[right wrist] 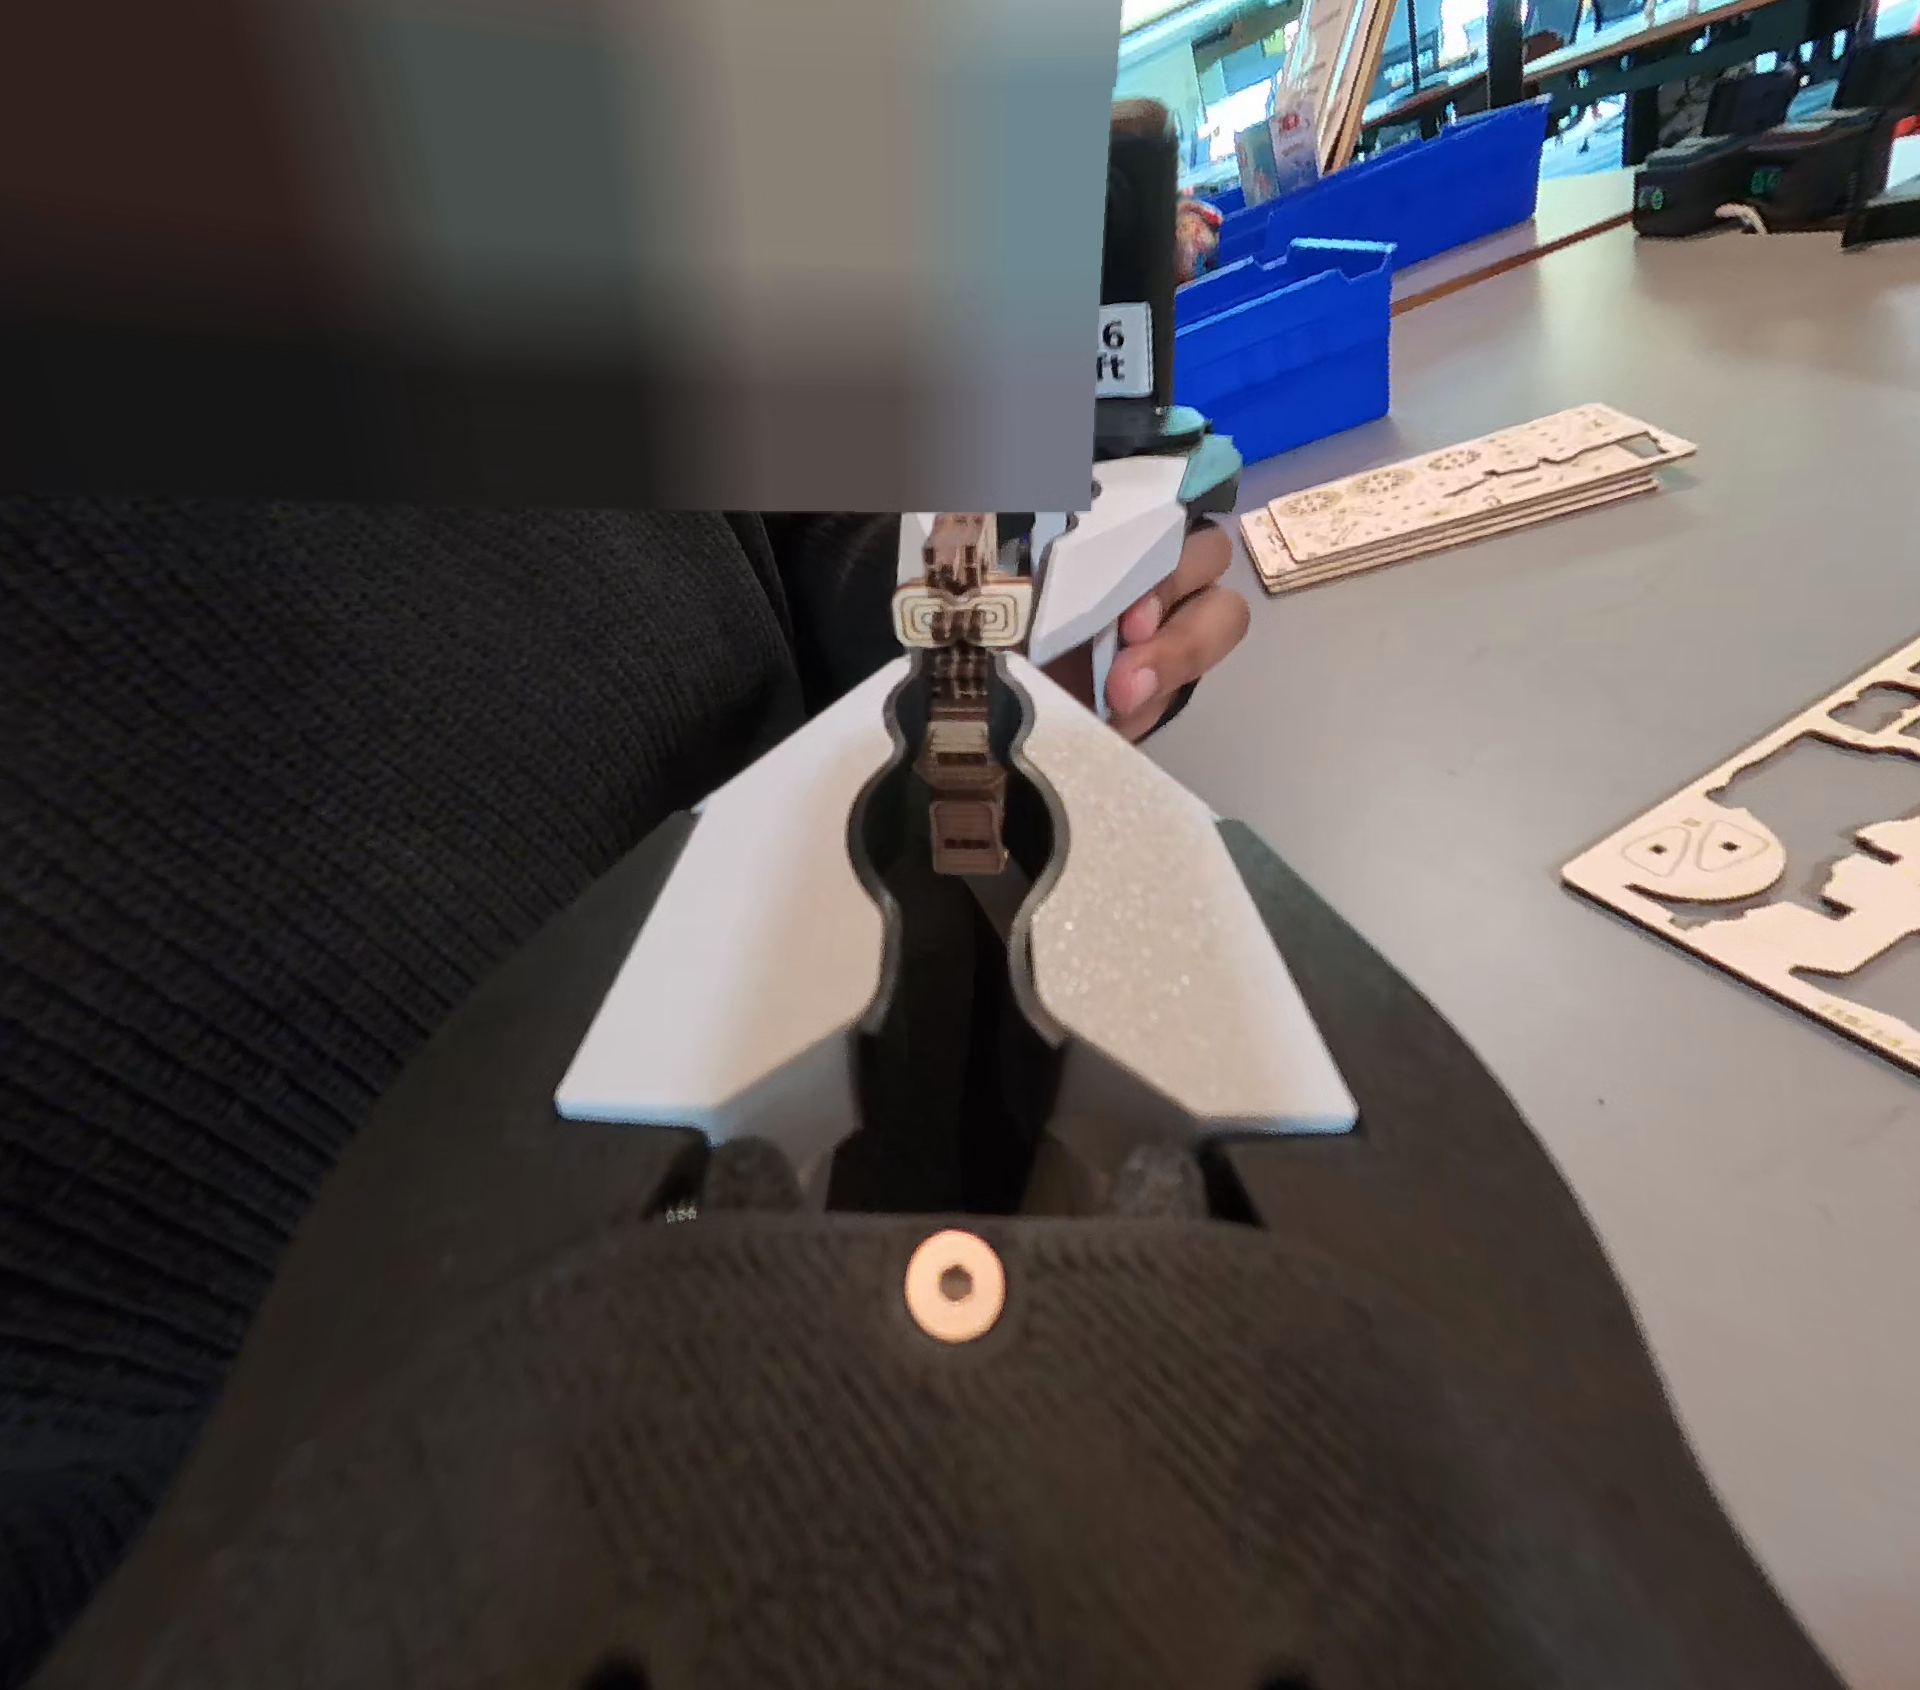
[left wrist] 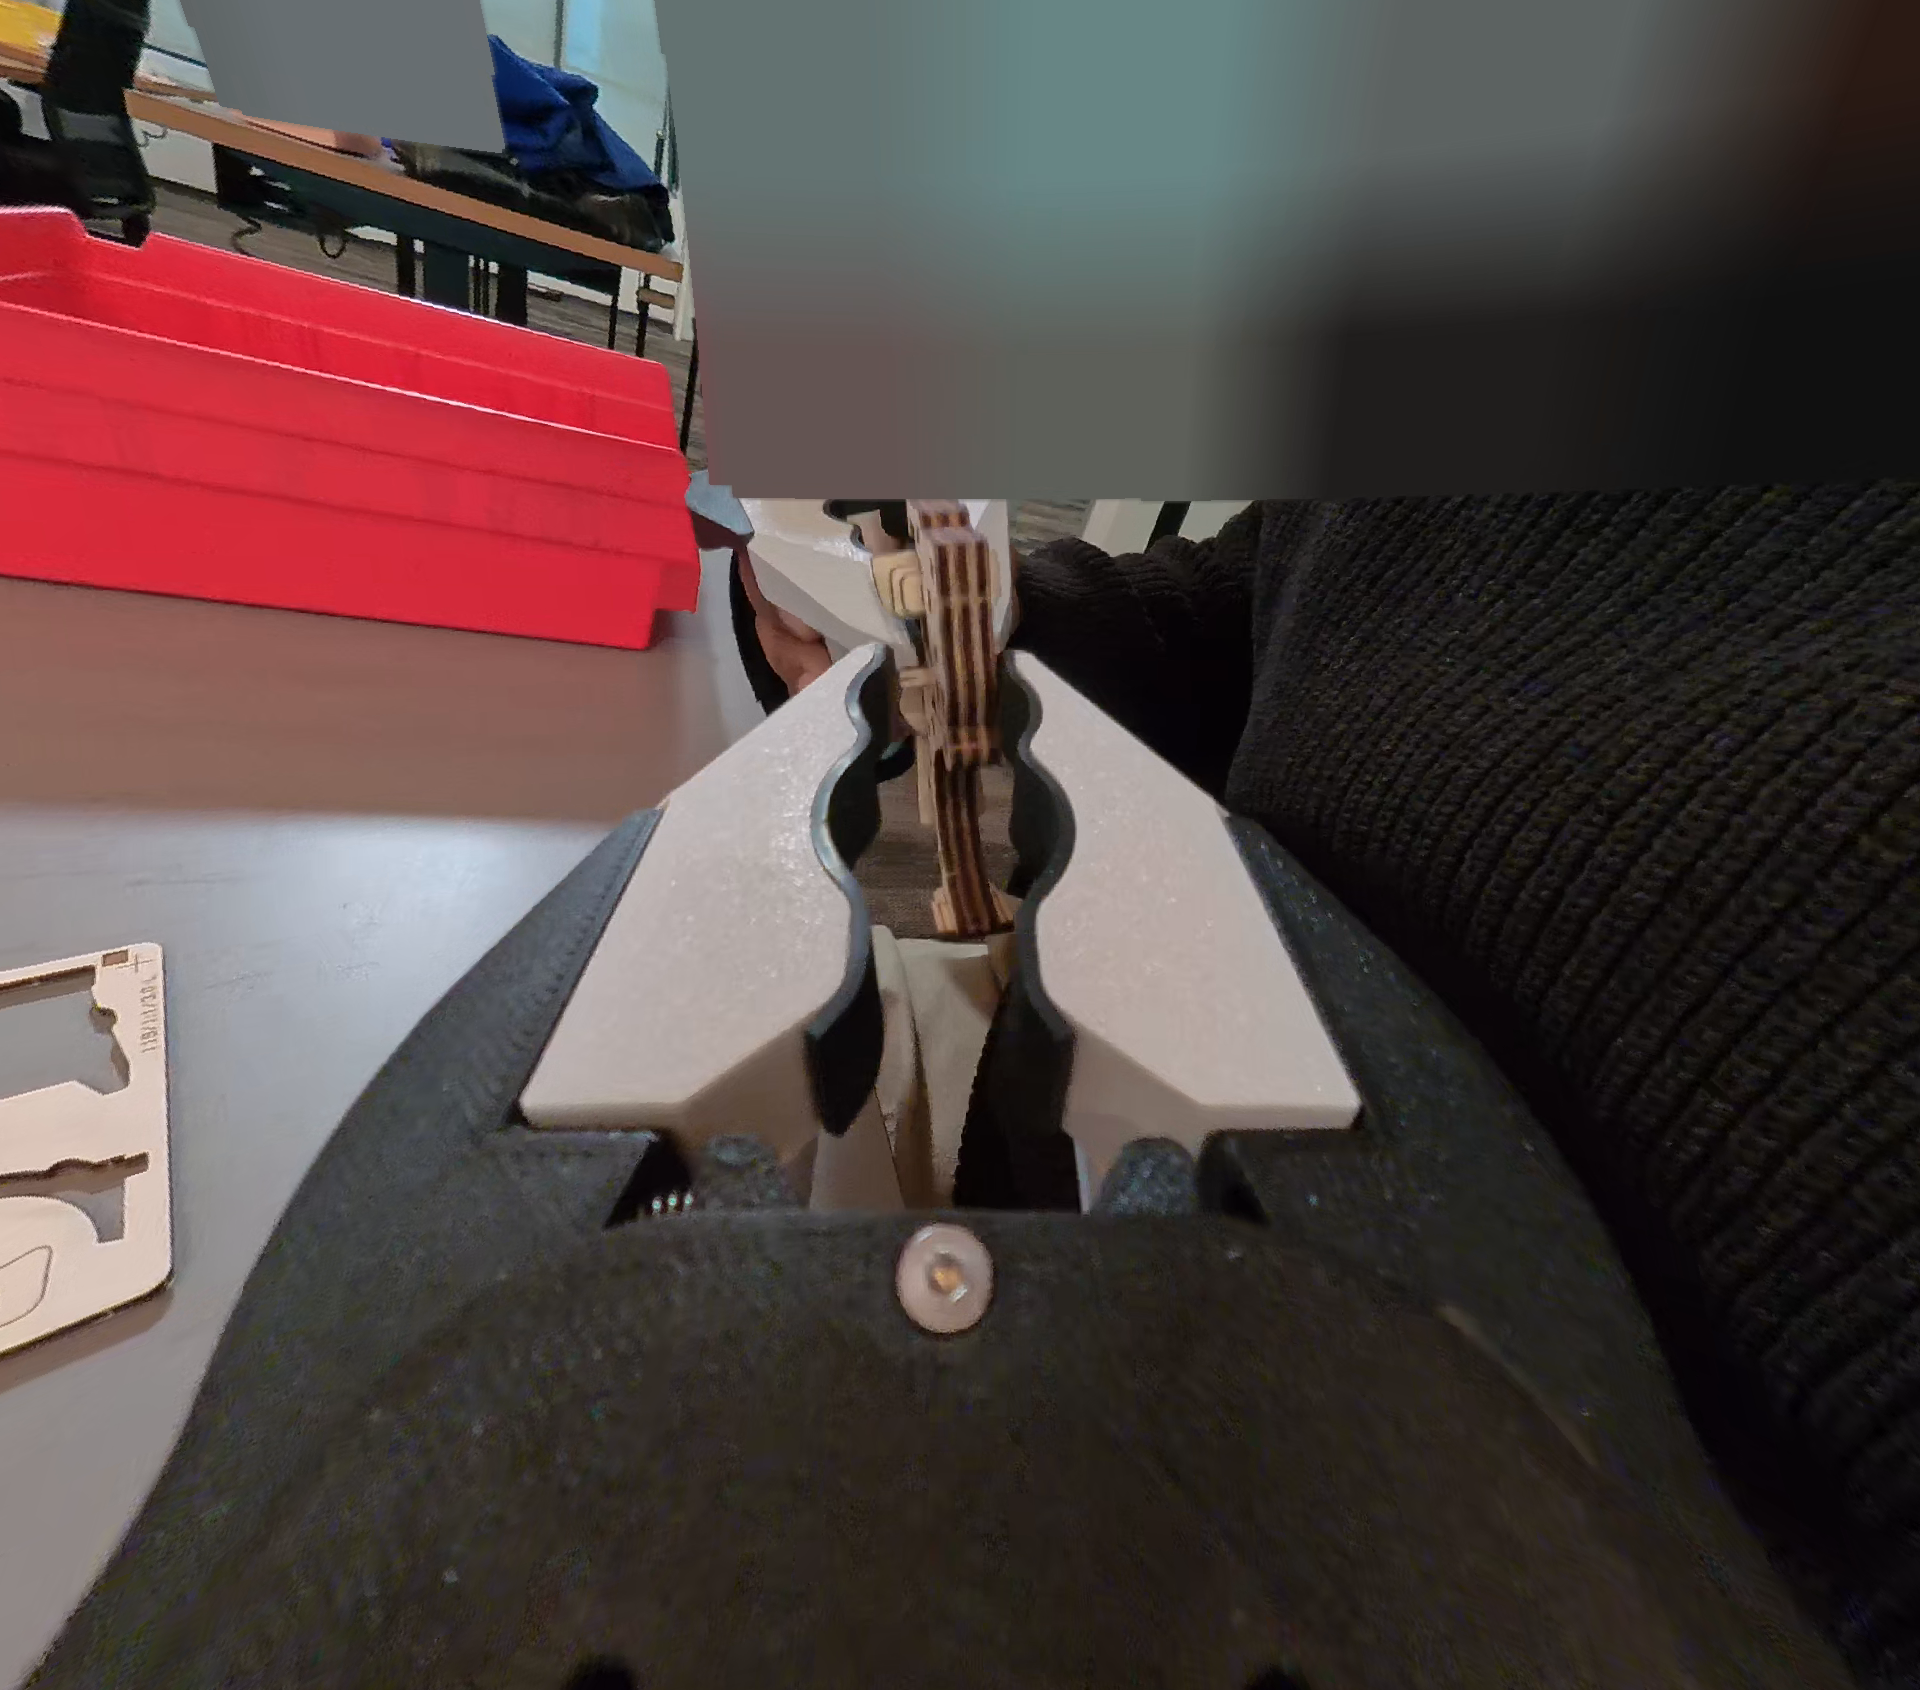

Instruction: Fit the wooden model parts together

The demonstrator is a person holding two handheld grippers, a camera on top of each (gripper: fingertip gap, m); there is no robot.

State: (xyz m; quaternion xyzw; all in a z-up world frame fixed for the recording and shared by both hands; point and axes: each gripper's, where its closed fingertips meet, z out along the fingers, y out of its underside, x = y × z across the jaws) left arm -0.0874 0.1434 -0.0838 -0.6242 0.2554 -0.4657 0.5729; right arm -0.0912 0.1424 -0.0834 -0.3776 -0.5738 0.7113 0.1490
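In the left wrist view, my left gripper (left wrist: 945, 669) is shut on a layered wooden model (left wrist: 961, 767) that stands edge-on between its wavy black pads. The white finger of the right gripper (left wrist: 821, 586) shows just beyond it. In the right wrist view, my right gripper (right wrist: 954, 679) is shut on the wooden model (right wrist: 961, 809) from the opposite side. A small pale engraved piece (right wrist: 961, 614) sits at the model's top. The left gripper (right wrist: 1112, 570) and the hand holding it (right wrist: 1164, 653) are just beyond. Both grippers hold the model above the table edge, close to a person's black sweater (left wrist: 1558, 913).
A red bin (left wrist: 312, 445) stands on the grey table (left wrist: 312, 757) at the left, with a punched-out wooden sheet (left wrist: 83, 1141) nearer. In the right wrist view, blue bins (right wrist: 1288, 352), a stack of wooden part sheets (right wrist: 1455, 497) and another punched sheet (right wrist: 1766, 892) lie to the right.
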